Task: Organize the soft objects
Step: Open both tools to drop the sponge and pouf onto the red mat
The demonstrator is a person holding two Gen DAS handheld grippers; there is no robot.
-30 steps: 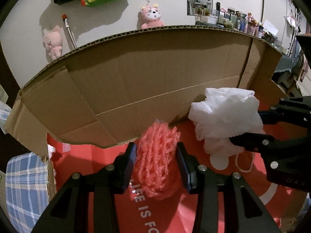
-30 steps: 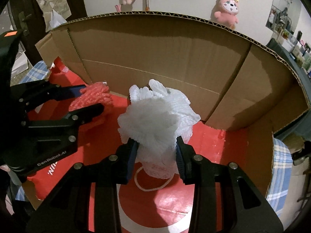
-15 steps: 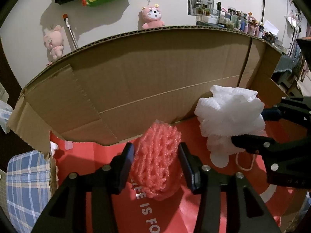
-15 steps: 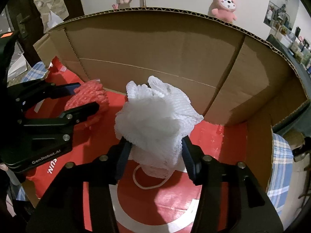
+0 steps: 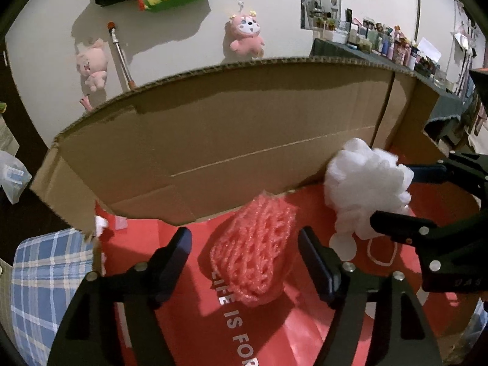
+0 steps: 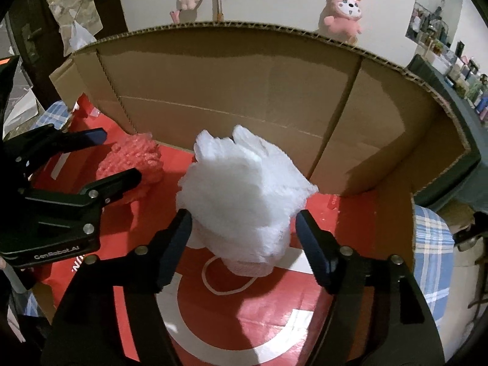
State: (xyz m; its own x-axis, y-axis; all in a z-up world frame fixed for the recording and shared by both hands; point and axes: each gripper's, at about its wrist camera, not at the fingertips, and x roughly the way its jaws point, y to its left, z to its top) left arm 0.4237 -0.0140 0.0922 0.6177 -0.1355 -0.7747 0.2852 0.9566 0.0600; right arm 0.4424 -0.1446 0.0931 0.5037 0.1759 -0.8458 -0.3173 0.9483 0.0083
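A pink foam net ball (image 5: 253, 250) lies on the red bag floor (image 5: 189, 320) inside the cardboard box (image 5: 213, 140). My left gripper (image 5: 245, 241) is open around it, fingers clear of both sides. A white mesh puff (image 6: 244, 195) with a white cord loop (image 6: 227, 283) rests on the red floor (image 6: 244, 329) to the right. My right gripper (image 6: 244, 231) is open around it, fingers spread wide. The pink ball (image 6: 131, 161) and left gripper (image 6: 113, 164) show at the left of the right wrist view; the puff (image 5: 366, 183) and right gripper (image 5: 414, 195) show at the right of the left wrist view.
The tall cardboard wall (image 6: 244, 91) stands close behind both objects and wraps to the right. Blue plaid cloth (image 5: 45, 289) lies outside the box on the left and also on the right (image 6: 433, 259). Pink plush toys (image 5: 245, 36) hang on the wall behind.
Both grippers have opened wide and let go of the pink ball and the white puff, which now rest on the red floor. Both grippers have drawn back slightly.
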